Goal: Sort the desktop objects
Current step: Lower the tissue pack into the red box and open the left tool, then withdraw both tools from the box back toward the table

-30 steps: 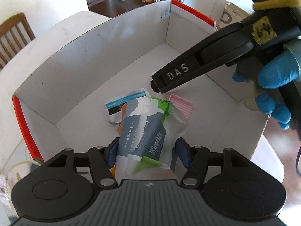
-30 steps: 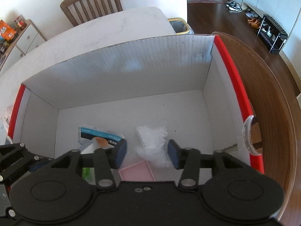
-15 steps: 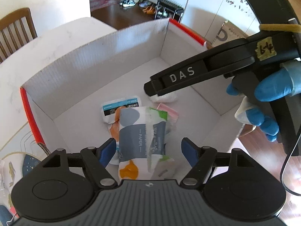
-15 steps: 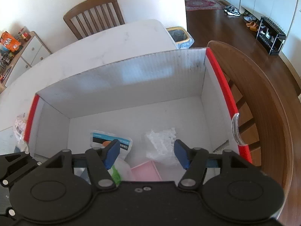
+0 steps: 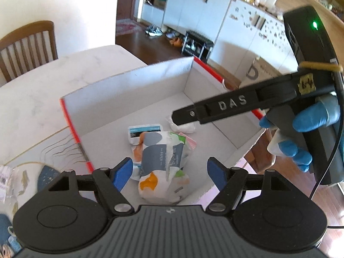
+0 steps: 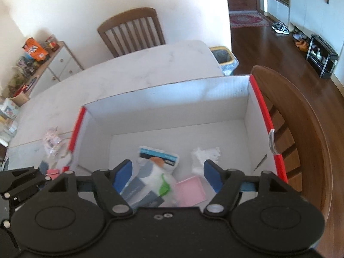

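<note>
Tissue pack inside box

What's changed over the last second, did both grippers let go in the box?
Yes. Left gripper opened off the tissue pack, right gripper off the white wad; both lifted away. Both items and the pink card stay in the box.

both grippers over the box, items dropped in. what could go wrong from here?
1. The right gripper crosses close in front of the left gripper above the cardboard box; the two could clash on the way out.
2. The box sits at the table's edge beside the wooden chair; a knock might shift it off.
3. A clear packet lies on the table outside the box, easily missed.
</note>
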Demonstrator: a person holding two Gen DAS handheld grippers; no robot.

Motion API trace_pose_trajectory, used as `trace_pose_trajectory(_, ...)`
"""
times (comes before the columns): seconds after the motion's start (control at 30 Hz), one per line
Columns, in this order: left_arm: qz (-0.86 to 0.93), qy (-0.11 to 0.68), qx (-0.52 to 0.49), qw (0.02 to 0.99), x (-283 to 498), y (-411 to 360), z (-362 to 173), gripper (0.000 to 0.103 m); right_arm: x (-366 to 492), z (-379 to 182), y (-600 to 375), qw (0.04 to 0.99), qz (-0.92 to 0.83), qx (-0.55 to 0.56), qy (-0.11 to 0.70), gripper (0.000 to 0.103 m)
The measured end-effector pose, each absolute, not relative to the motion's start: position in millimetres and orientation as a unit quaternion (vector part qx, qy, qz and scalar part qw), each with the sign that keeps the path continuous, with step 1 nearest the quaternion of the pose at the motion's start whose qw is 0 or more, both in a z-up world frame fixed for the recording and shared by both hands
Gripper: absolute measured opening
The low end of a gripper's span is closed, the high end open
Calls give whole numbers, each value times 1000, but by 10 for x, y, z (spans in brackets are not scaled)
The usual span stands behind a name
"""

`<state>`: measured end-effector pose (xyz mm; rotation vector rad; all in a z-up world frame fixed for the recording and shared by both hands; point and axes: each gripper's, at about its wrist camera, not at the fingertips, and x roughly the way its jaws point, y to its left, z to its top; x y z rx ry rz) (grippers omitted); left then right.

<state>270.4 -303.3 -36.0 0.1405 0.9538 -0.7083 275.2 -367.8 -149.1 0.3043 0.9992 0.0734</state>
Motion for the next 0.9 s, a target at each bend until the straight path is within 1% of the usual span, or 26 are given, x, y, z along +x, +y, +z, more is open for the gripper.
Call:
trace_pose_trajectory(0.07, -331, 442, 54, 832, 2640, -2916, -353, 76, 2697, -1440, -3627, 870, 41, 141, 472, 76)
trace_pose_trajectory(0.33, -319, 409, 32, 854, 2462, -2492, -133, 76, 2511, -1301, -3413, 879, 53, 143, 453, 77)
trace_pose_trajectory(0.47, -317, 397, 30, 861, 2362, -2276, -49, 76, 2383, -1188, -3272, 888, 66, 142, 432, 85)
trace_pose_trajectory(0.63, -317, 390, 25, 864, 2267, -1961, 1, 76, 2225, -1071, -3052, 898, 82, 135, 411, 88)
trace_pose_trajectory(0.7, -316, 386, 26, 866, 2233, -1838, 11, 80, 2180, -1042, -2923, 902, 89, 127, 404, 89)
trace_pose_trajectory(0.83, -313, 381, 20, 870, 2180, -1573, 13, 81, 2083, -989, -2644, 908, 100, 104, 392, 90)
trace_pose_trajectory(0.9, -311, 380, 19, 871, 2155, -1454, 14, 83, 2050, -971, -2517, 910, 105, 96, 389, 93)
